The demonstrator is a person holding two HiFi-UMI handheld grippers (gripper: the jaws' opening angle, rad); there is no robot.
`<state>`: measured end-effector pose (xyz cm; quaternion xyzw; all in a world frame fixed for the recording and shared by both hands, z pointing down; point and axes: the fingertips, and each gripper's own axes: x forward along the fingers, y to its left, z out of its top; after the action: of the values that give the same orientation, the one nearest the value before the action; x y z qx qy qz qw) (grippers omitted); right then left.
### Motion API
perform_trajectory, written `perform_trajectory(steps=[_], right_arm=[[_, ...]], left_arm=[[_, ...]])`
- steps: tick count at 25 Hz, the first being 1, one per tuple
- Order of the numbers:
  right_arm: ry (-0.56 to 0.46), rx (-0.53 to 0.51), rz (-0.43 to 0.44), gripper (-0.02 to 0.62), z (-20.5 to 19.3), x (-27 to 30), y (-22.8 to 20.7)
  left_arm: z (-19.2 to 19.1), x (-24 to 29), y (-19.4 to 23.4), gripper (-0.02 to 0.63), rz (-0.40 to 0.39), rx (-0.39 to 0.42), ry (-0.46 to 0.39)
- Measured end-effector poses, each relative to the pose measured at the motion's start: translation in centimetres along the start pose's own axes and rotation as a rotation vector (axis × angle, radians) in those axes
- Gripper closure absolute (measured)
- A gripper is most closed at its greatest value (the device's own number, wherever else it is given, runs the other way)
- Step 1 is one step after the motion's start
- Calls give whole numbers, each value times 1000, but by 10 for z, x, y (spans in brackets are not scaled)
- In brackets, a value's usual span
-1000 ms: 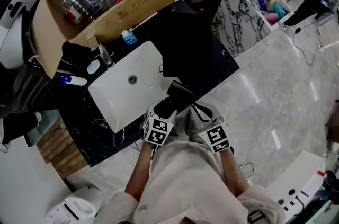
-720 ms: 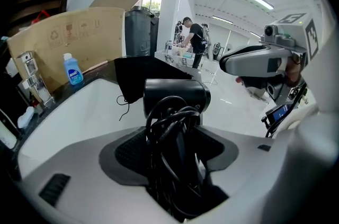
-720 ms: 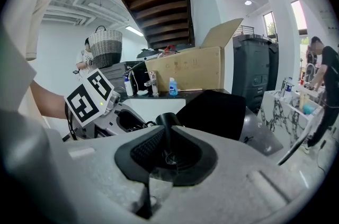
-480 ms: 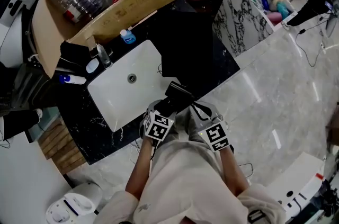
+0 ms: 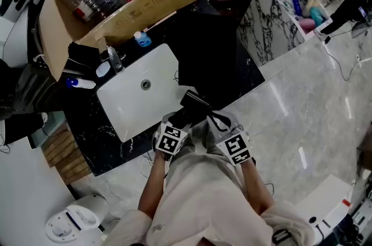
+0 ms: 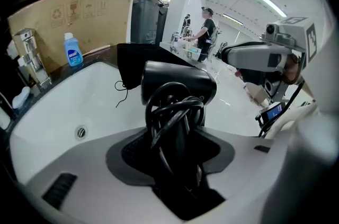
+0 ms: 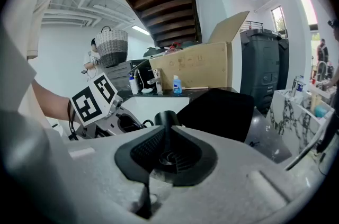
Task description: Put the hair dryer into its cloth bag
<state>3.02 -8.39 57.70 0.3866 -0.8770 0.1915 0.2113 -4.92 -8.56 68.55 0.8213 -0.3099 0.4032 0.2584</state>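
Hovering over the sink rim (image 5: 142, 124), hair dryer (image 5: 195, 104) is near cloth bag (image 5: 212, 61).

The handle of the hair dryer (image 6: 177, 85) is hidden by its coiled cord (image 6: 172, 117) between the jaws of the left gripper (image 6: 177, 146), which have just been closing on it. Beyond them the hair dryer covers part of the cloth bag (image 6: 127, 61). Whether the closed jaws of the right gripper (image 7: 165, 150) pinch anything is too dark to tell.

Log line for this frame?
left gripper: jaws just closing on hair dryer | right gripper: shut | cloth bag: on counter, dryer outside
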Motion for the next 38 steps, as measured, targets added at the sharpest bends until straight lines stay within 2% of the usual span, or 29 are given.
perform_trajectory(steps=[3,10,21,31,38], right_arm=[[0,-12,18,575,2,0,-3],[-1,-36,55,575,6,-1,-12],[-10,-85,116,575,14,-3,-34],[-1,-128,178,575,16,2,-57],[39,-163,158,575,8,13,-76]], left_arm=[[-3,-1,0,405,7,-33,8],[0,-4,-1,408,37,-31,-8],[1,-5,-2,410,108,-143,-28],[18,-13,1,410,193,-204,-54],[23,-20,11,410,235,-228,-63]])
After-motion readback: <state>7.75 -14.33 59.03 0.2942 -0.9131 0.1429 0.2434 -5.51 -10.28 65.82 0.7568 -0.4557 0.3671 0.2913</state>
